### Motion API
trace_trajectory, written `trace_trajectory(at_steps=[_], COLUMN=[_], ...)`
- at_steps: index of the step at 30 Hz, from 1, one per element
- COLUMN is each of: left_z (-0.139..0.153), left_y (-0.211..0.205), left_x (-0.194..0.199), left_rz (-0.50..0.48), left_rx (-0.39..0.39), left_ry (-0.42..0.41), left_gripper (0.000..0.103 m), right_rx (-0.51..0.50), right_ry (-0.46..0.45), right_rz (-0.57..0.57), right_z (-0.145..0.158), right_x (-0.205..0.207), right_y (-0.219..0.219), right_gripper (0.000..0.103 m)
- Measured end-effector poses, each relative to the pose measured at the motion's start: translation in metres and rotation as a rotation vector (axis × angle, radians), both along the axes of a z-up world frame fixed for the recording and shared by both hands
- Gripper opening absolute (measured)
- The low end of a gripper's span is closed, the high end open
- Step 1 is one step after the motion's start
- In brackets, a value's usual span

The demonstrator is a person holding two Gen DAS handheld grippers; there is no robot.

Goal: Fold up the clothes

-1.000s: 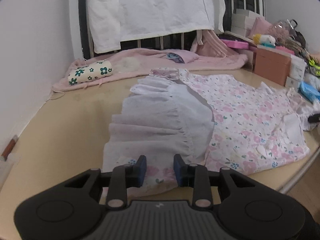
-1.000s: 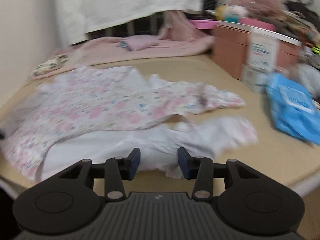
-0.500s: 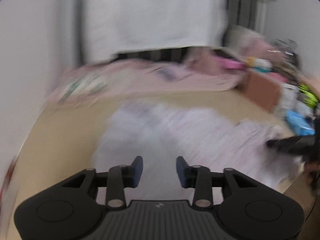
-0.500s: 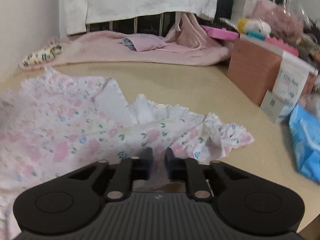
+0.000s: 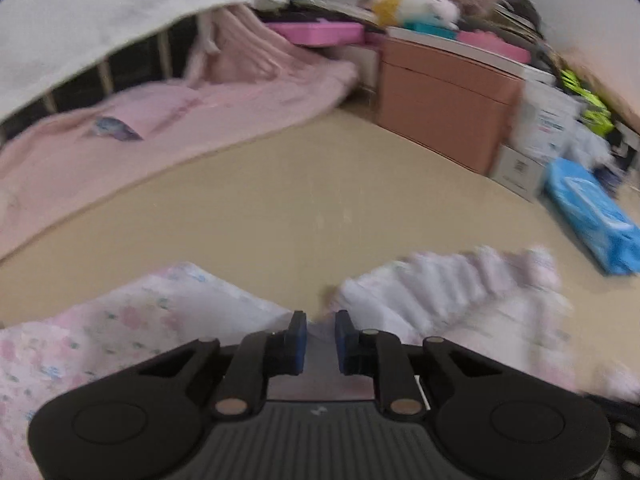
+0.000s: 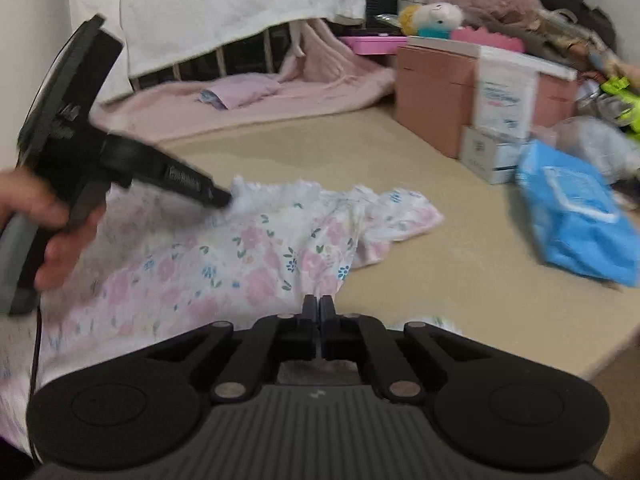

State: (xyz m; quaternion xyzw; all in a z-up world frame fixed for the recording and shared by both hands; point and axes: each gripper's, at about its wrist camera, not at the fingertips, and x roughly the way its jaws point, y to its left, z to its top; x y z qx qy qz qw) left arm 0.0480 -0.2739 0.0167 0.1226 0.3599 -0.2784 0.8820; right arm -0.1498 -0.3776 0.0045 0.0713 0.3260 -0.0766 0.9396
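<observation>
A pink floral dress (image 6: pixel 240 264) with white ruffles lies spread on the tan surface (image 6: pixel 360 152). My right gripper (image 6: pixel 319 312) is shut on the dress's near edge, pads pressed together on the cloth. A hand (image 6: pixel 52 240) holds my left gripper (image 6: pixel 226 200) at the left, its tip at the frilly far edge. In the left wrist view, the left gripper (image 5: pixel 321 340) has its blue pads (image 5: pixel 298 340) a narrow gap apart with dress cloth (image 5: pixel 100 336) lying between them. A ruffled part (image 5: pixel 460 292) lies blurred to the right.
A blue wipes pack (image 6: pixel 580 220) lies on the right. Behind it stand a brown box (image 6: pixel 432 92) and white cartons (image 6: pixel 504 96) with toys on top. A pink blanket (image 6: pixel 280 100) lies along the back rail under a hanging white sheet (image 6: pixel 240 8).
The right gripper closed on the dress's near edge and drew it in. The left gripper swung right to the ruffled edge and its jaws narrowed from wide open.
</observation>
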Motion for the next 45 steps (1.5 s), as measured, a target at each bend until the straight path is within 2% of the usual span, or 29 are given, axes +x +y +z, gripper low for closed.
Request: trace_trajectory(at_steps=[2, 4, 5, 6, 8, 9, 11, 12, 14, 17, 19, 20, 21, 23, 24, 26, 29, 31, 32, 33, 35, 38, 39, 41, 42, 44, 45], left_z=[-0.006, -0.011, -0.013, -0.014, -0.013, -0.012, -0.011, -0.010, -0.009, -0.005, -0.003, -0.003, -0.002, -0.002, -0.002, -0.003, -0.004, -0.004, -0.004, -0.004, -0.004, 0.002, 0.009, 0.024, 0.032, 0.041, 0.041], left_y=[0.003, 0.010, 0.013, 0.020, 0.037, 0.046, 0.066, 0.076, 0.092, 0.107, 0.109, 0.107, 0.107, 0.108, 0.109, 0.111, 0.113, 0.114, 0.114, 0.113, 0.115, 0.126, 0.135, 0.153, 0.162, 0.183, 0.196], left_x=[-0.001, -0.004, -0.006, -0.004, 0.000, 0.003, 0.009, 0.011, 0.016, 0.020, 0.021, 0.021, 0.019, 0.017, 0.017, 0.016, 0.014, 0.014, 0.014, 0.014, 0.014, 0.015, 0.015, 0.012, 0.010, 0.004, 0.001], left_rz=[0.010, 0.022, 0.035, 0.055, 0.103, 0.128, 0.175, 0.199, 0.230, 0.262, 0.263, 0.260, 0.258, 0.256, 0.255, 0.255, 0.256, 0.255, 0.254, 0.253, 0.255, 0.280, 0.288, 0.293, 0.295, 0.345, 0.374], left_rx=[-0.030, -0.051, -0.054, -0.066, -0.101, -0.119, -0.153, -0.167, -0.193, -0.212, -0.208, -0.201, -0.196, -0.197, -0.200, -0.208, -0.214, -0.213, -0.214, -0.214, -0.225, -0.259, -0.289, -0.281, -0.269, -0.191, -0.154], left_ry=[-0.041, -0.081, -0.100, -0.102, -0.090, -0.083, -0.068, -0.063, -0.054, -0.049, -0.051, -0.055, -0.057, -0.057, -0.056, -0.053, -0.051, -0.052, -0.052, -0.052, -0.049, -0.017, -0.001, -0.007, -0.013, -0.026, -0.020], left_gripper=[0.017, 0.019, 0.022, 0.028, 0.028, 0.028, 0.025, 0.025, 0.025, 0.026, 0.026, 0.027, 0.028, 0.028, 0.029, 0.029, 0.029, 0.030, 0.031, 0.031, 0.032, 0.038, 0.039, 0.044, 0.045, 0.045, 0.046], right_rx=[-0.009, 0.062, 0.103, 0.125, 0.146, 0.192, 0.283, 0.326, 0.323, 0.126, 0.223, 0.271, 0.316, 0.308, 0.286, 0.212, 0.102, 0.151, 0.173, 0.158, 0.113, 0.126, 0.110, 0.079, 0.064, 0.033, 0.018], right_ry=[0.002, -0.056, -0.088, -0.112, -0.098, -0.076, -0.032, -0.009, 0.042, 0.056, 0.057, 0.057, 0.060, 0.100, 0.115, 0.114, 0.080, 0.069, 0.060, 0.052, 0.017, 0.008, 0.004, -0.004, -0.008, -0.015, -0.019], right_rz=[-0.007, -0.015, -0.039, -0.064, -0.105, -0.083, -0.039, -0.014, 0.066, 0.014, 0.022, 0.026, 0.032, 0.055, 0.064, 0.061, -0.018, -0.025, -0.018, -0.006, 0.047, 0.183, 0.188, 0.198, 0.203, 0.213, 0.219], right_z=[0.002, 0.009, 0.014, 0.017, 0.016, 0.012, 0.005, 0.001, -0.003, 0.011, 0.014, 0.016, 0.017, 0.013, 0.010, 0.010, 0.012, 0.012, 0.013, 0.016, 0.026, 0.034, 0.033, 0.031, 0.030, 0.028, 0.027], right_x=[-0.011, -0.016, -0.015, -0.009, 0.019, 0.035, 0.068, 0.084, 0.111, 0.133, 0.142, 0.147, 0.152, 0.162, 0.166, 0.169, 0.170, 0.162, 0.156, 0.146, 0.116, 0.067, 0.061, 0.048, 0.042, 0.029, 0.023], right_y=[-0.001, -0.013, -0.025, -0.038, -0.061, -0.068, -0.083, -0.089, -0.085, -0.076, -0.080, -0.082, -0.084, -0.073, -0.067, -0.059, -0.062, -0.071, -0.073, -0.070, -0.061, -0.048, -0.044, -0.038, -0.034, -0.028, -0.025], right_gripper=[0.002, 0.016, 0.040, 0.053, 0.051, 0.040, 0.025, 0.014, 0.000, 0.000, 0.003, 0.007, 0.020, 0.040, 0.032, 0.001, 0.001, 0.002, 0.011, 0.026, 0.039, 0.040, 0.041, 0.041, 0.034, 0.018, 0.018])
